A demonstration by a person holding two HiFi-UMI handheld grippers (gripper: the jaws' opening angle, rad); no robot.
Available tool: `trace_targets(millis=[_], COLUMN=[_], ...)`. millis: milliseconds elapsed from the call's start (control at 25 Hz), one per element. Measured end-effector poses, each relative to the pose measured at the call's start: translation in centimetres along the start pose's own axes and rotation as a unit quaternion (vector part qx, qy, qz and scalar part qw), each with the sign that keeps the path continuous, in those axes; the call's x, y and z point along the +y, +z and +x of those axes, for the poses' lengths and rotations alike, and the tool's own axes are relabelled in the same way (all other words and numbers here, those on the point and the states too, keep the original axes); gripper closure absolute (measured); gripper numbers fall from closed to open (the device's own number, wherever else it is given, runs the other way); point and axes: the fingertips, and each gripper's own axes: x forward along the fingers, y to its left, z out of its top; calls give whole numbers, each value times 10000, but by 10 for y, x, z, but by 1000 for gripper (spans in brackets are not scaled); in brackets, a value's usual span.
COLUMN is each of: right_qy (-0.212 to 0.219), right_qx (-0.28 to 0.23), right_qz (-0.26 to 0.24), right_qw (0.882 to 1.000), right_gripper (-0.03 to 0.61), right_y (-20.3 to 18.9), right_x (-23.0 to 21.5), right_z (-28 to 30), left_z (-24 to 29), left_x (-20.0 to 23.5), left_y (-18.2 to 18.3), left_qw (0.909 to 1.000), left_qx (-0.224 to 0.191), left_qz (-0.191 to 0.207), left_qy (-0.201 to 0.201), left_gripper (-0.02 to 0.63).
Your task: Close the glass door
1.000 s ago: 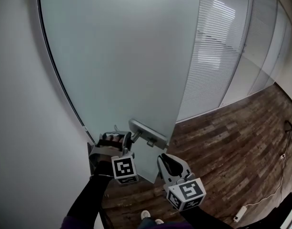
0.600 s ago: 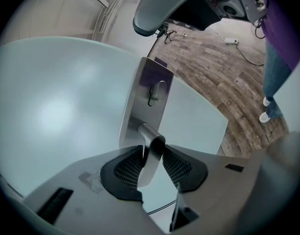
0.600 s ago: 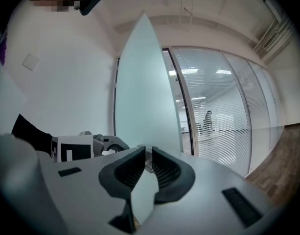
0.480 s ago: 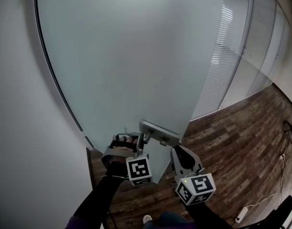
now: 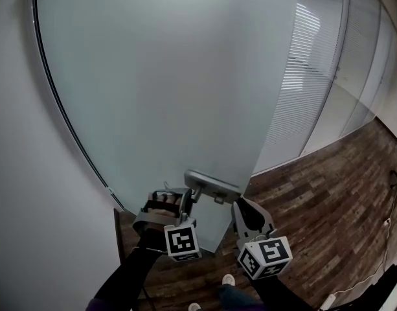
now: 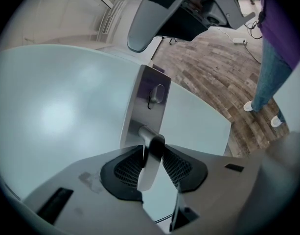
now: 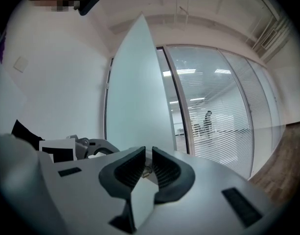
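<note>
The frosted glass door [image 5: 172, 76] fills most of the head view. Its metal handle plate [image 6: 147, 102] carries a lever handle [image 6: 150, 153] that lies between the pads of my left gripper [image 6: 150, 163], which is shut on it. In the head view the left gripper [image 5: 187, 199] sits just under that handle [image 5: 211, 185]. My right gripper [image 5: 240, 207] is at the door's free edge beside the handle. In the right gripper view the door [image 7: 135, 97] is seen edge-on, and the right gripper [image 7: 146, 168] is shut on that thin edge.
A white wall [image 5: 23, 173] and the dark door frame [image 5: 62, 122] stand at the left. A glass partition with blinds [image 5: 315, 63] runs along the right. Wooden floor [image 5: 315, 193] lies below, with the person's shoe [image 5: 228, 280] near the bottom.
The door has swung, so its free edge and handle sit further right in the head view. Both grippers moved right with it, keeping their holds.
</note>
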Motion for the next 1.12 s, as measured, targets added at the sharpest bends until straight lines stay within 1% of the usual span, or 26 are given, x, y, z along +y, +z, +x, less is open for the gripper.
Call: trace_targets(millis=[80, 160, 360, 560, 720, 880, 1000, 1120], right_qy=[135, 279, 562, 614, 687, 715, 721, 686], right_qx=[26, 41, 51, 118, 121, 111, 139, 137], right_qz=[-21, -31, -69, -9, -6, 160, 189, 203], right_qw=[9999, 9996, 9984, 9980, 9976, 9973, 9971, 9973], right_gripper=[538, 538, 538, 538, 538, 538, 538, 538], right_y=[3, 6, 7, 2, 2, 3, 6, 11], right_x=[-14, -30, -71, -108, -120, -131, -136, -141], right_z=[12, 23, 40, 61, 72, 92, 115, 140], left_z=[13, 27, 59, 90, 111, 134, 154, 173], left_x=[0, 4, 11, 33, 42, 56, 68, 77], left_y=[9, 15, 18, 26, 33, 42, 42, 37], left_qw=[9997, 9995, 9991, 9981, 9974, 9959, 9961, 9968], left_qx=[3, 75, 386, 526, 611, 709, 611, 534], left_qz=[-200, -263, -181, -281, -370, -548, -638, -601], left_qy=[-116, -186, -64, 120, 133, 99, 51, 47], left_gripper=[488, 488, 488, 488, 488, 488, 488, 488])
